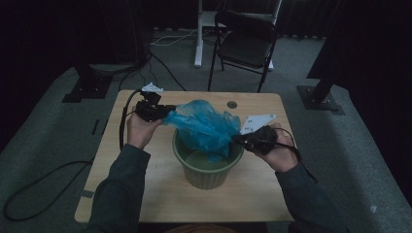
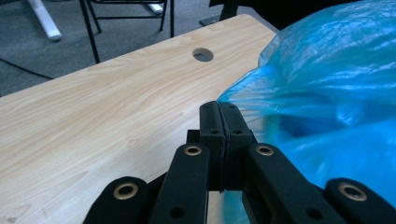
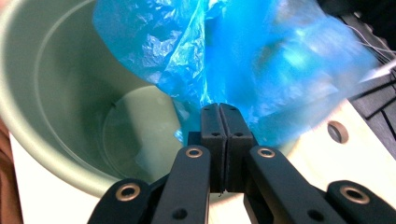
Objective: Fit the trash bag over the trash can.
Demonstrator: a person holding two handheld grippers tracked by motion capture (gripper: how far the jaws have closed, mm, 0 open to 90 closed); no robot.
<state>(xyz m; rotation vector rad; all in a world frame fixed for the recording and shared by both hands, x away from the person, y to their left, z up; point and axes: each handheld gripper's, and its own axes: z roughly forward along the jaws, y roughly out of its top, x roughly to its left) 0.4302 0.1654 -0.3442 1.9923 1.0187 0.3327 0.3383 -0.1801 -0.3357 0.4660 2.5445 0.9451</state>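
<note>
Blue plastic bag (image 1: 206,127): I have it stretched between my two grippers above the green bucket (image 1: 208,167); its lower part hangs down inside the bucket's mouth, the rest billows above the rim.
Left gripper (image 1: 165,112): my jaws are pressed together on one edge of the bag; in the left gripper view the film (image 2: 327,102) runs right into the seam between the pads (image 2: 212,122), with no gap showing.
Right gripper (image 1: 238,139): jaws likewise clamped flat on the bag's other edge, just over the near-right rim of the bucket; in the right gripper view the blue sheet (image 3: 233,56) rises straight out of the closed pads (image 3: 212,125).
Bucket: pale green, round, upright near the middle of the wooden table (image 1: 145,194); I see its bare floor (image 3: 135,135) beneath the bag.
Hands: my left hand (image 1: 141,130) sits left of the bucket, my right hand (image 1: 278,150) to its right, both at about rim height or above.
Table detail: a round cable hole (image 1: 232,104) lies beyond the bag.
Background: a black folding chair (image 1: 245,43) stands on the grey carpet behind the table.
</note>
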